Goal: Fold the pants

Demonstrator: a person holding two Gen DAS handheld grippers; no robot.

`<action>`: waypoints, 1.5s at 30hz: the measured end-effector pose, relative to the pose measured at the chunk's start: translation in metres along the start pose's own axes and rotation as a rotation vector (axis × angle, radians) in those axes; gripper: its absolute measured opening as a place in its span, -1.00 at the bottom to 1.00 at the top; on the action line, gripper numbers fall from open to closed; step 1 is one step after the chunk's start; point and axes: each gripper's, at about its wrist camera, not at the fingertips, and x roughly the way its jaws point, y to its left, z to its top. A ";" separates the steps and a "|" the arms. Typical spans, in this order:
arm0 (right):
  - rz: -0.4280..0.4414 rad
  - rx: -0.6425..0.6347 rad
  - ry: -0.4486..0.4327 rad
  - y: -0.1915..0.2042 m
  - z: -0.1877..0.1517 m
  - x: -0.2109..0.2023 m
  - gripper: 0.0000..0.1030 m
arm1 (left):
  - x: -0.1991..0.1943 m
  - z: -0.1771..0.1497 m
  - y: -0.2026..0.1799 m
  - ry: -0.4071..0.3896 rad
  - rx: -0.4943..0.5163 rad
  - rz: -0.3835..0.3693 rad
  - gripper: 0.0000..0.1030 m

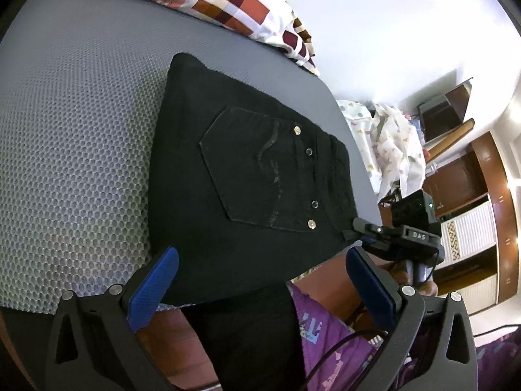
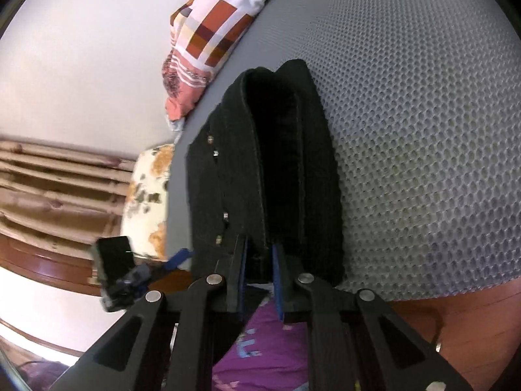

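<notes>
Black pants lie partly folded on the grey honeycomb-mesh mattress of the bed, near its near edge; back pocket with metal rivets faces up, and one end hangs over the edge toward the person's purple clothing

Right tool: blue pads drawn in close, pinching a thick stacked edge of the pants at the near end; fabric sits between the pads and rises from them as a ridge in the right wrist view. Same tool shows in the left wrist view at the right near corner of the pants

Left tool: blue pads spread wide, nothing between them, poised over the near edge of the pants, not touching as far as I can tell

Handling, judged: denim-like cloth, heavy for clothing, limp but with stiff seams and waistband. Several layers make a bulky pinch; a shallow bite may shed the lower layers. Mesh surface looks grippy, so dragging could bunch the cloth; lifting clear seems safer

Where to hold: near edge at the left corner, opposite the right tool, taking all layers at a seam

Patterned pillow lies at the far end, well apart
</notes>
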 end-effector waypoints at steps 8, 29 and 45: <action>-0.003 0.035 -0.044 -0.002 0.007 -0.017 -0.04 | -0.002 0.001 0.004 -0.007 -0.033 -0.009 0.98; -0.056 -0.064 0.026 0.017 0.019 0.026 -0.60 | -0.005 0.008 0.000 -0.028 -0.020 0.028 0.98; 0.024 -0.010 -0.002 -0.012 0.016 0.009 -0.59 | 0.014 0.015 -0.007 -0.027 0.064 0.099 0.98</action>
